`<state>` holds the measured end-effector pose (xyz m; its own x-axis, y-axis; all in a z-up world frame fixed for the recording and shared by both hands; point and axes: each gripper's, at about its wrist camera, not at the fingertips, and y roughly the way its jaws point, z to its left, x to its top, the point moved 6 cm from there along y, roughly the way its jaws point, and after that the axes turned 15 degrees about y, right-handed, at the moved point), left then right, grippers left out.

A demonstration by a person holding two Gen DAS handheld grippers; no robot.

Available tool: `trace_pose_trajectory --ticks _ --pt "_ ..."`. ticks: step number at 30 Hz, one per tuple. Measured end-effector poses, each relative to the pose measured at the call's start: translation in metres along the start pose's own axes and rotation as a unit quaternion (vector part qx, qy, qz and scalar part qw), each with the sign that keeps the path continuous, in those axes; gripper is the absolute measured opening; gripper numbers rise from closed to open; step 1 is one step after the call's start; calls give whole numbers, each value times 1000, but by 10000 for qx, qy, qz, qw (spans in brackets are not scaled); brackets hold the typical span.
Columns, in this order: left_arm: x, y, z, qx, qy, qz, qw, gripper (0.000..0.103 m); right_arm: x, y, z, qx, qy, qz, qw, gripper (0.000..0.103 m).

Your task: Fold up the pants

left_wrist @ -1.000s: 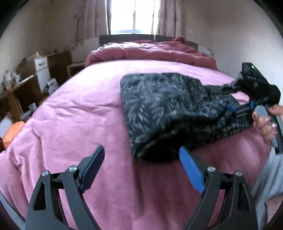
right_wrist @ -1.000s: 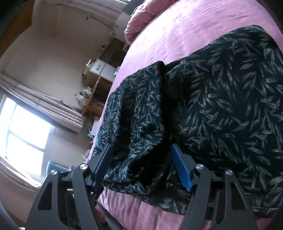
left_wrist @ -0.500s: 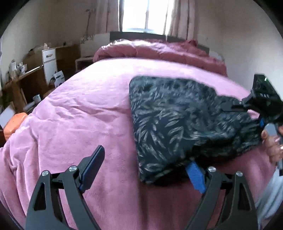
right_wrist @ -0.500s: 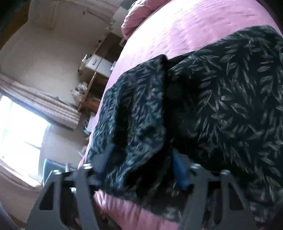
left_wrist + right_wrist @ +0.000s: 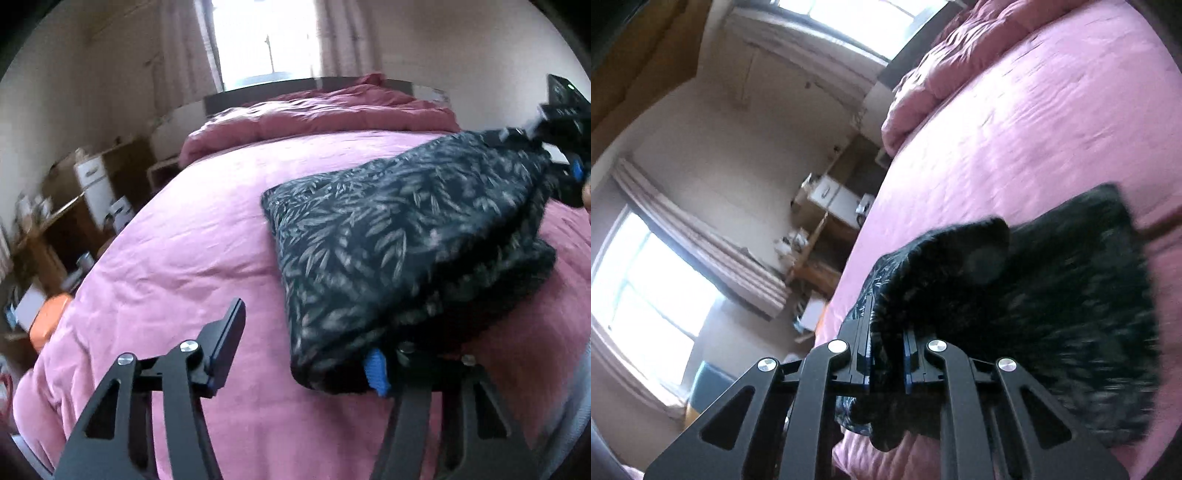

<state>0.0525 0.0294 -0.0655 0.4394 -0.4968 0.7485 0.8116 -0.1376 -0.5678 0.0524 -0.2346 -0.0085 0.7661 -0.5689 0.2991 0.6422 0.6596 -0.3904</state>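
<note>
The pants (image 5: 399,236) are black with a pale leaf print and lie folded on the pink bedspread (image 5: 192,258). My left gripper (image 5: 306,354) is open; its right finger sits under the near corner of the pants and its left finger stands over bare bedspread. My right gripper (image 5: 886,354) is shut on a bunched edge of the pants (image 5: 1034,302) and lifts it. The right gripper also shows at the far right of the left wrist view (image 5: 565,122), holding that raised edge.
A rumpled pink duvet (image 5: 317,114) lies at the head of the bed under a window. A wooden desk and white drawers (image 5: 92,181) stand left of the bed. An orange object (image 5: 48,325) sits by the bed's left edge.
My right gripper has shut on the pants' edge and raised it. My left gripper moved forward, and its right finger slid under the pants' near corner.
</note>
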Motion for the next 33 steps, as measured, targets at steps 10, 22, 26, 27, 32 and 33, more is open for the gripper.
trace_pose_trajectory --ticks 10,22,26,27,32,33 --pt "-9 12 -59 -400 792 322 9955 52 12 -25 -100 -1321 700 524 9874 12" --pt "-8 -1 -32 -35 77 90 9999 64 69 4 -87 -690 928 -20 9933 41" --pt "-21 7 -29 -124 -145 276 9994 62 75 9 -54 -717 -209 -445 9962 12" --pt "-22 8 -28 -141 -169 279 9994 62 73 2 -39 -566 -554 -549 9953 12" --pt "-27 17 -27 -237 -304 380 9985 64 69 2 -49 -1603 -1111 -793 9776 12" --pt "-27 17 -26 -243 -306 379 9985 64 71 6 -74 -1895 -620 -617 9780 14"
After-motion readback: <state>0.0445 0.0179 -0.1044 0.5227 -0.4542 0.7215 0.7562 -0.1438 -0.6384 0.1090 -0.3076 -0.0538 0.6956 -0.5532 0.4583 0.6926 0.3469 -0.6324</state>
